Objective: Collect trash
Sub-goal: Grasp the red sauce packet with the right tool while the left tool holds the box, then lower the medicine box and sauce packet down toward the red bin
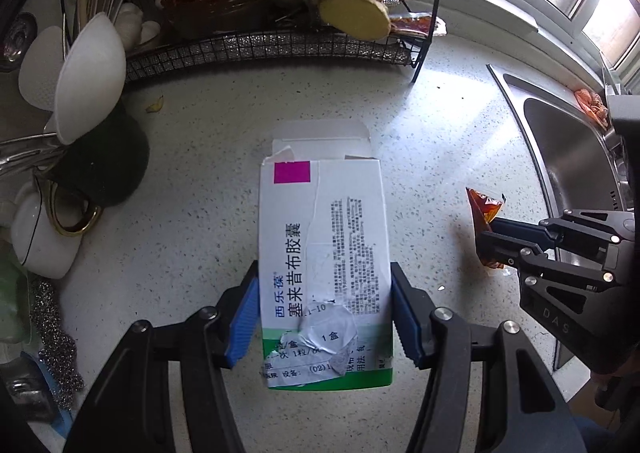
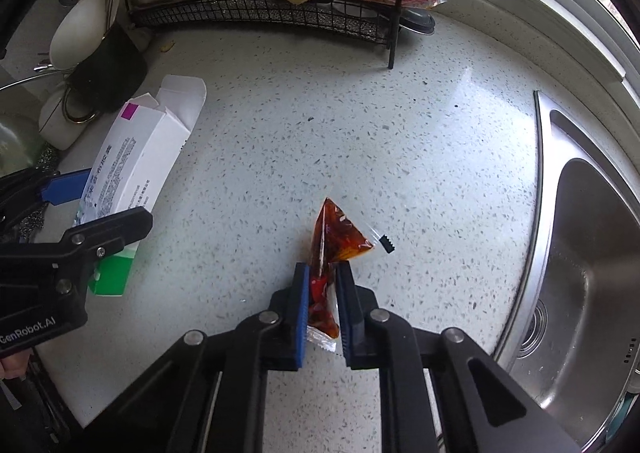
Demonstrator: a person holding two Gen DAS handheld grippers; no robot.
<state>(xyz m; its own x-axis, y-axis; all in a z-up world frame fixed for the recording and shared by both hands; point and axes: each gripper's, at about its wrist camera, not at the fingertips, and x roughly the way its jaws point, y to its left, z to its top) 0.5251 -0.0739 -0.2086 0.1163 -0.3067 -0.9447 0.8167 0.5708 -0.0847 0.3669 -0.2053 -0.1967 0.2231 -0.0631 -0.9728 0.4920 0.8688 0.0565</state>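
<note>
Already pinched thin in the right gripper [image 2: 322, 293], the oily sauce packet [image 2: 334, 241] could slip or burst over the countertop [image 2: 360, 113], while the left gripper [image 1: 324, 309] clamps the flimsy medicine box [image 1: 324, 253].

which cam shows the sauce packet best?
Right wrist. The sauce packet sits centered, pinched between the right gripper pads, its tip sticking up. In the left wrist view it is off at the right edge, partly hidden behind that gripper's fingers.
</note>
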